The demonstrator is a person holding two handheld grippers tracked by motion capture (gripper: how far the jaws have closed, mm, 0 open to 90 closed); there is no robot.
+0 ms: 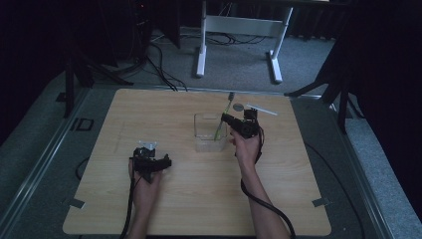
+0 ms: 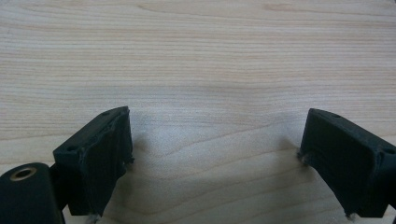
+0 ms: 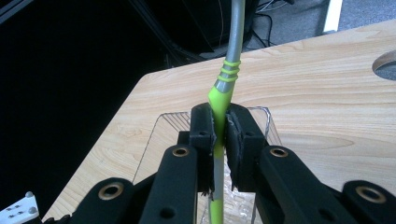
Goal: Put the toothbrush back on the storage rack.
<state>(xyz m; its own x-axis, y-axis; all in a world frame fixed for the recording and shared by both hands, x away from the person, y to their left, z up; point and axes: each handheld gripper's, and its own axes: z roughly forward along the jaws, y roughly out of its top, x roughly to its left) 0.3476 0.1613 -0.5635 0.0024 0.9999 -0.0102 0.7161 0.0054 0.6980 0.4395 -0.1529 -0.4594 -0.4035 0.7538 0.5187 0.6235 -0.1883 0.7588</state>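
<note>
Care matters: our right tool clamps the green-handled utensil over the clear container; we lower it straight, left tool open.

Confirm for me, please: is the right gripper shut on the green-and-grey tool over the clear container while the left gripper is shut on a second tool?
Not quite. The left gripper is open with bare table between its jaws, as the left gripper view shows. The right gripper is indeed shut on the green-and-grey tool over the clear container.

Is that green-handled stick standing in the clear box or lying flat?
Standing, tilted: the green-handled stick leans out of the clear box, pinched by the right claw.
</note>
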